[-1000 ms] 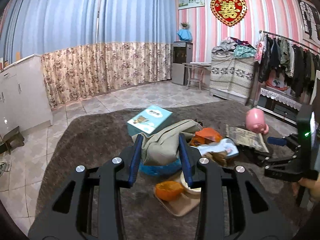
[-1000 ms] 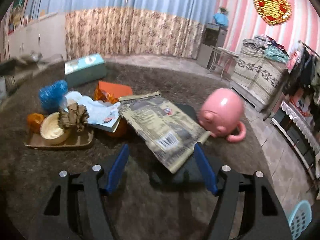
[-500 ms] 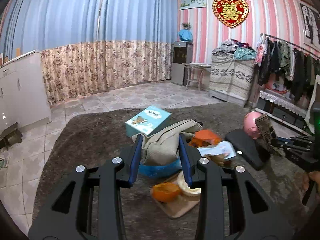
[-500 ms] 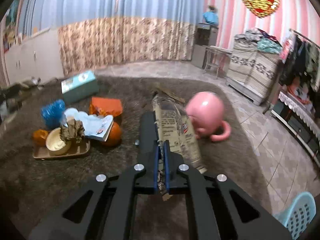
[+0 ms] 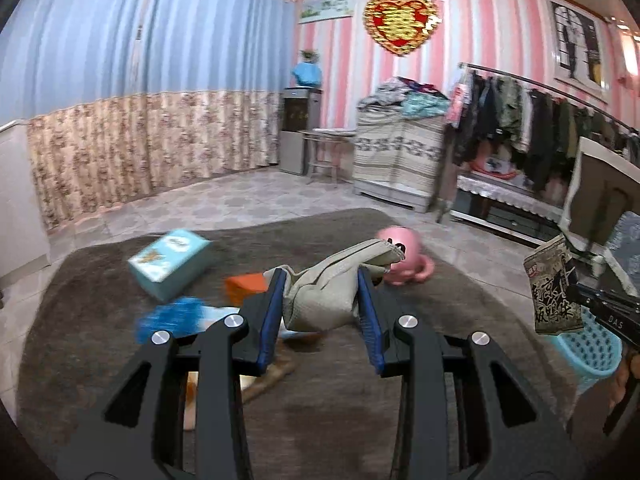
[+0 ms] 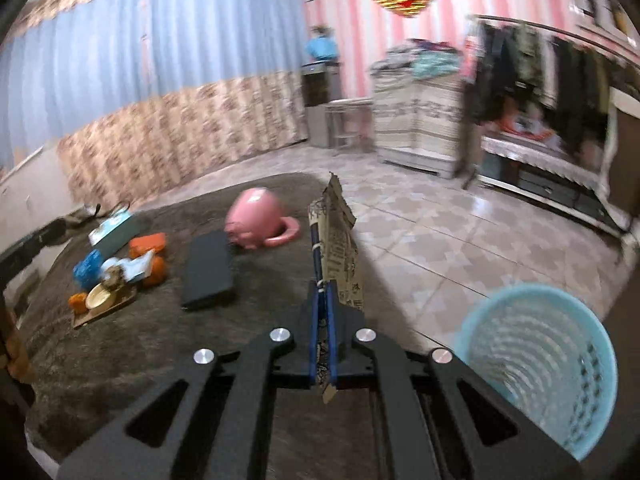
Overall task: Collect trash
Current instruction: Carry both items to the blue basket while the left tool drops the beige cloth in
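Right gripper point(image 6: 322, 300) clenched on printed wrapper point(image 6: 338, 248), beside blue basket point(image 6: 540, 364); left gripper point(image 5: 322, 308) grasping beige cloth point(image 5: 332, 292) above brown table point(image 5: 100, 320)

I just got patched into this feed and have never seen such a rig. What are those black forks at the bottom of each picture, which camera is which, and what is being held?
The black forks are two-finger grippers that a person holds, one per hand. Each picture comes from a fisheye camera on one gripper, looking forward along its fingers.

The left gripper is shut on a beige cloth bag. The right gripper is shut on a printed snack wrapper, with a light-blue plastic basket on the tiled floor close by.

On the brown rug lie a pink pig-shaped toy, a flat black case, a teal box and a tray of scraps.
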A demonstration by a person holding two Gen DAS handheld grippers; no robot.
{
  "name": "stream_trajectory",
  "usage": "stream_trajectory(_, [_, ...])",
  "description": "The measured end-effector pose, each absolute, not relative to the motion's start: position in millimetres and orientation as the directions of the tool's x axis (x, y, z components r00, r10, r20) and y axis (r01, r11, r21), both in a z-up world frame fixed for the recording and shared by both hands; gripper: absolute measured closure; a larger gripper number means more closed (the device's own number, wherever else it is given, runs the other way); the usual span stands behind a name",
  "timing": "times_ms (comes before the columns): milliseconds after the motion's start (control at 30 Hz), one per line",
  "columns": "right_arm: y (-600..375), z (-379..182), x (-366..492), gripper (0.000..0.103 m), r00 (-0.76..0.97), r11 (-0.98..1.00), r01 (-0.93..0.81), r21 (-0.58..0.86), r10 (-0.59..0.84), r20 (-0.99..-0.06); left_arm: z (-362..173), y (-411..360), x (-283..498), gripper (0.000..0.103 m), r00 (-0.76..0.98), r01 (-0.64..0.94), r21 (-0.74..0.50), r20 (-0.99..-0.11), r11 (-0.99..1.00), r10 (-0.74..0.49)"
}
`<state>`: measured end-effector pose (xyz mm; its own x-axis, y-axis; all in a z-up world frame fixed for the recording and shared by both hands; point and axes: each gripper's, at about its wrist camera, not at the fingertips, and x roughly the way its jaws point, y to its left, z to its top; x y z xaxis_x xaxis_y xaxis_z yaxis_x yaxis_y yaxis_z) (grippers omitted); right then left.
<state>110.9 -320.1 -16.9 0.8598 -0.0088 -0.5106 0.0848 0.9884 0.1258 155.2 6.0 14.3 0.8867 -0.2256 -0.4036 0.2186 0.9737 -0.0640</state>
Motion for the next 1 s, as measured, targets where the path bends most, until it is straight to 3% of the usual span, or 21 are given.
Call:
stream_trajectory(200, [-382.8,-24.5,76.5,0.099,0.858,0.951,0.250,0.184,-0.129,-0.497,3.4,-60.0,150.1,0.069,0.851,0.318,-0.067,-0.420,0.946,-0.316])
stream_trajectory(433, [-432.7,-34.4,51.4,0.099,0.820,0.911,0.387,0.140,-0.271,-0.504,-16.9,-129.6,148.0,0.069,0.791,0.419,-0.071,-0.460,0.905,-0.402])
stream_trajectory(1000, [-498.2,-69.2,38.2,0.099,0.770,0.839,0.507,0.199,-0.337,-0.542,-52.7,-285.4,142.1,0.068,0.641,0.633,-0.055,-0.523,0.772,-0.562])
